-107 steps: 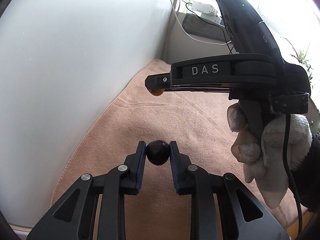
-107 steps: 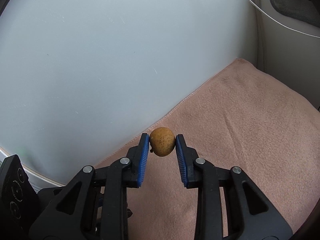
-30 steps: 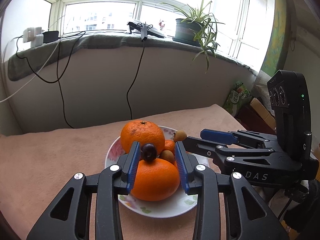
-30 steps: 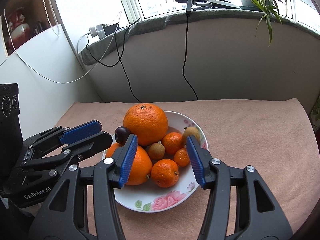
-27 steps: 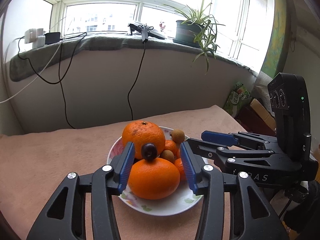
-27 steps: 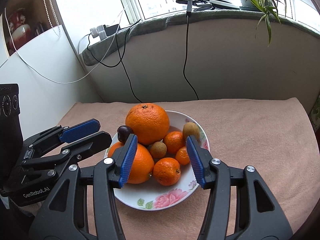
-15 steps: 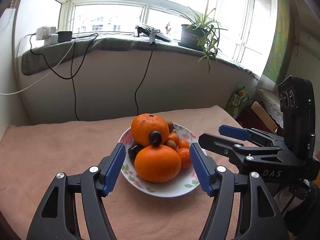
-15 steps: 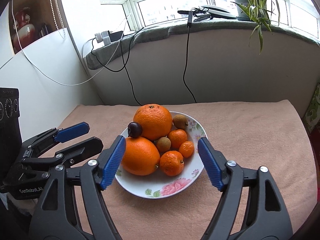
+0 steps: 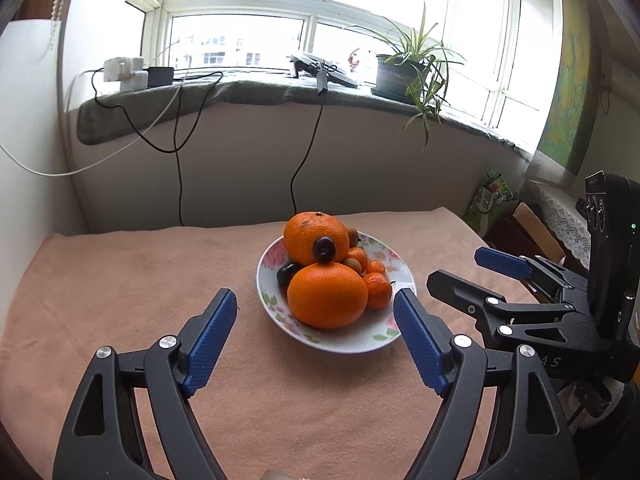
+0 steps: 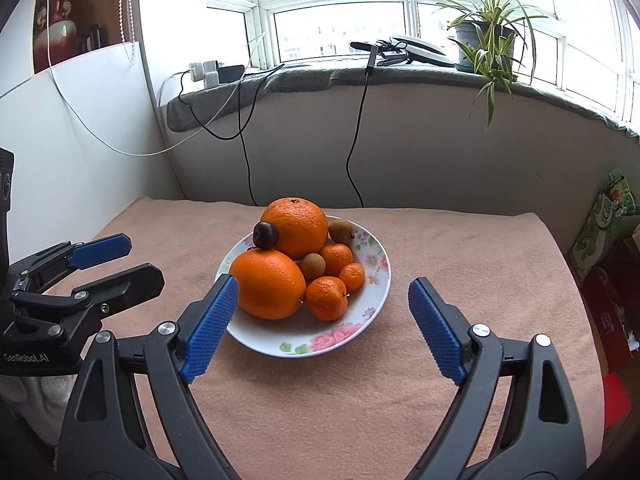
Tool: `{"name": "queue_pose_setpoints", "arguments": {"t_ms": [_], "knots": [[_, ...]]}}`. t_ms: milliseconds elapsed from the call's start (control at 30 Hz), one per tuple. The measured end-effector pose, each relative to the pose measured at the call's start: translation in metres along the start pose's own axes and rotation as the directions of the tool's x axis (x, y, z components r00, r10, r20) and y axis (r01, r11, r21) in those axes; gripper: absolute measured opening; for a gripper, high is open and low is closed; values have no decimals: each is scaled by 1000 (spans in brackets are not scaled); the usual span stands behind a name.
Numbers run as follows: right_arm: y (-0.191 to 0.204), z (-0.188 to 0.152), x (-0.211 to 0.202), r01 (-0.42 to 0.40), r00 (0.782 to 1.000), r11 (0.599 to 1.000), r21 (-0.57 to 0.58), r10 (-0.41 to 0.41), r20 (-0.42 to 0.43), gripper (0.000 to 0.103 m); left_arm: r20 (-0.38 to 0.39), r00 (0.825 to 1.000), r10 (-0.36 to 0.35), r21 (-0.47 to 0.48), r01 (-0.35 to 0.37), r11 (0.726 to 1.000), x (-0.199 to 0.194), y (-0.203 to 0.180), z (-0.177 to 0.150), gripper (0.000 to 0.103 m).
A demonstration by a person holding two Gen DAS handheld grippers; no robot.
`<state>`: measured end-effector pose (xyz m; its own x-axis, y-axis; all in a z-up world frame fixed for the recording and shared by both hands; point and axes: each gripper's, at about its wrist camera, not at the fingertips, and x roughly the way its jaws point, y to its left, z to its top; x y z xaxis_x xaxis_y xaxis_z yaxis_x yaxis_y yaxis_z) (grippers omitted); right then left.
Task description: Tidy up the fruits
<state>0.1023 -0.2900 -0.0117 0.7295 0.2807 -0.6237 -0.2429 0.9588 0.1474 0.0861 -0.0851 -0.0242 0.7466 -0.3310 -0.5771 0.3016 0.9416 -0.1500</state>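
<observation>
A white flowered plate (image 9: pixel 340 342) (image 10: pixel 376 280) sits on the pink cloth, piled with fruit. Two big oranges (image 9: pixel 327 294) (image 10: pixel 294 227) carry a dark plum (image 9: pixel 324 249) (image 10: pixel 265 234) between them. Small tangerines (image 10: pixel 326 298) and brown longans (image 10: pixel 312 266) fill the plate's right side. A second dark fruit (image 9: pixel 288 273) lies at the left rim. My left gripper (image 9: pixel 316 300) hangs short of the plate, jaws still opening, nothing held. My right gripper (image 10: pixel 322 286) likewise stands back from the plate, jaws opening and empty. Each gripper shows in the other's view (image 9: pixel 480 264) (image 10: pixel 116 256).
A pink cloth (image 10: pixel 460 264) covers the table, which ends at a white wall (image 10: pixel 80 152) on the left. Behind runs a windowsill with chargers, black cables (image 10: pixel 356 136) and a potted plant (image 10: pixel 486 36). Boxes and bags (image 10: pixel 608 216) stand beyond the right edge.
Both grippers let go of their fruit onto the plate, opened wide and drew back from it. The plum now rests between the two big oranges.
</observation>
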Motion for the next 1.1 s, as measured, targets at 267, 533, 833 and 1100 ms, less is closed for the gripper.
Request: {"name": "queue_pose_setpoints", "arguments": {"t_ms": [267,533,833,1100], "knots": [[-7,-9,-11,43,999,998,49,-44,18,95,0,1000,26,7,-26,1000,-7,-5,-9,81],[-9,-10,-20,72,996,996,47,-74,41,100,1,999,39,-9,-39,999,-11,-3,-13,81],[-9,-11,-20,89,995,995,43,-91,37,100,2,999,47,-7,-47,999,-16,-5,-15,81],[-9,-12,-22,91,995,995,39,-92,35,100,4,998,59,2,-59,998,-18,-7,-15,81]]}}
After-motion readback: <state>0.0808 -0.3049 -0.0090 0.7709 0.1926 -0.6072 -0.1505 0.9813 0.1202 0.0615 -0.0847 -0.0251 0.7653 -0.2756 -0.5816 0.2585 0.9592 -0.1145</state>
